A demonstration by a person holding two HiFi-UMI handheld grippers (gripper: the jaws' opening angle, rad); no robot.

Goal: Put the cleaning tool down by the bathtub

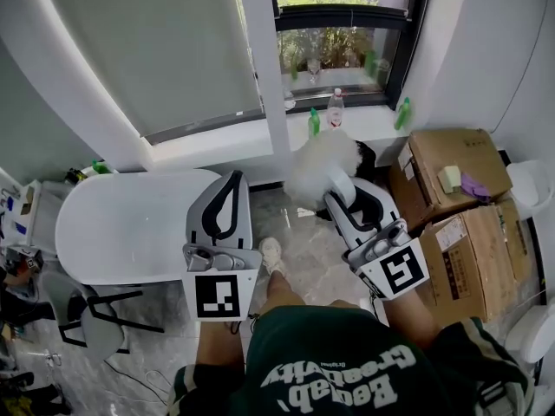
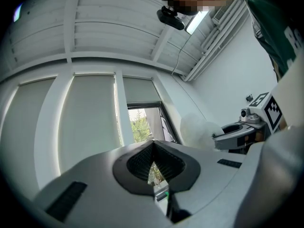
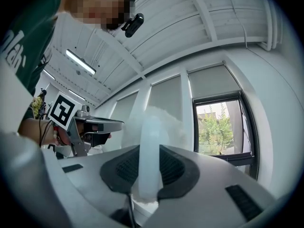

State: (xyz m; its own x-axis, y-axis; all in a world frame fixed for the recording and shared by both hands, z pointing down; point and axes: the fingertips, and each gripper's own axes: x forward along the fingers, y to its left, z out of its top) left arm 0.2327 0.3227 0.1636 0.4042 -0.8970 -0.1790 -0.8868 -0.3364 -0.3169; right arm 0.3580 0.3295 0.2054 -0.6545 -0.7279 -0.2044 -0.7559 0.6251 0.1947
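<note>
Head view: right gripper (image 1: 336, 183) has its jaws clamped on the cleaning tool (image 1: 322, 164), a fluffy white duster whose head sticks out at 12 o'clock from the jaw tips, up off the floor (image 1: 303, 263). Left gripper (image 1: 233, 180) holds nothing, jaws together, just at 3 o'clock of the white oval bathtub (image 1: 121, 224). The tool is at about 2 o'clock from the tub, apart from it, with the left gripper between them. Grey marble-look floor. Two cardboard boxes (image 1: 455, 206) at 3 o'clock of the right gripper. Window sill (image 1: 364, 126) at 12 o'clock carries green and clear bottles (image 1: 335, 108). A grey chair (image 1: 95, 319) stands at 6 o'clock of the tub. Left gripper view: left gripper (image 2: 153, 145) jaw tips meet, nothing between the pads. The right gripper (image 2: 221, 136) shows at 3 o'clock with the tool's white fluff (image 2: 195, 128) at its tip. Window (image 2: 142, 123) with greenery is straight ahead, a drawn blind (image 2: 90, 118) at 9 o'clock of it, white ceiling above. Right gripper view: right gripper (image 3: 150, 151) pads press from both sides on the tool's white handle (image 3: 150, 132), which runs upright between them. The fluffy head (image 3: 164, 120) is just beyond the tips. The left gripper (image 3: 102, 127) is at 9 o'clock. Window (image 3: 219, 127) at 3 o'clock, white walls.
</note>
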